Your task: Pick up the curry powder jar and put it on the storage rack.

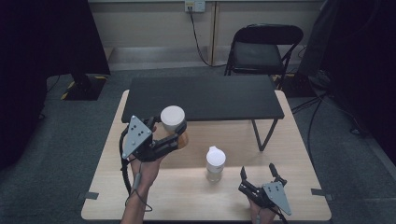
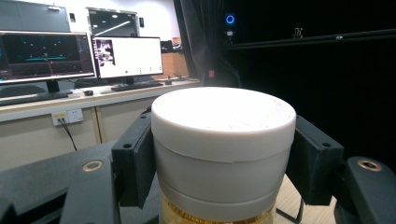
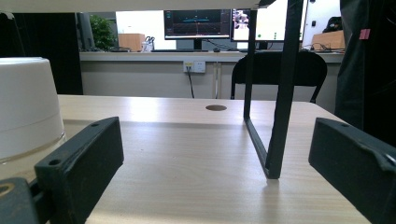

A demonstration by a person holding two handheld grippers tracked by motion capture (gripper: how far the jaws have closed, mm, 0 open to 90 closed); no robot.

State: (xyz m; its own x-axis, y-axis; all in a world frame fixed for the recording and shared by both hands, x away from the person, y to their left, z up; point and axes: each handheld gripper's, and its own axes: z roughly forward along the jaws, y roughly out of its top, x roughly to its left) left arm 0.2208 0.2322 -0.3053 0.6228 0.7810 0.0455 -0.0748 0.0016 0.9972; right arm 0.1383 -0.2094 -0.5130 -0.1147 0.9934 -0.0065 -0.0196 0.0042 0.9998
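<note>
Left gripper (image 1: 180,135) clenched on a white-capped jar (image 1: 174,122); right gripper (image 1: 260,174) released.

In the left gripper view both black jaws press the white cap's sides, amber contents showing below it (image 2: 223,140). In the high view the jar is held above the wooden table (image 1: 187,196), at ten o'clock from a second white-capped jar (image 1: 215,163) standing on the table. The right gripper rests at four o'clock from that standing jar, jaws spread wide with nothing between them, a black shelf's leg (image 3: 275,116) ahead.

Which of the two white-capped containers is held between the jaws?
The amber jar with the flat white lid, clamped in the left gripper above the table. The clear bottle with the spouted cap stands free.
</note>
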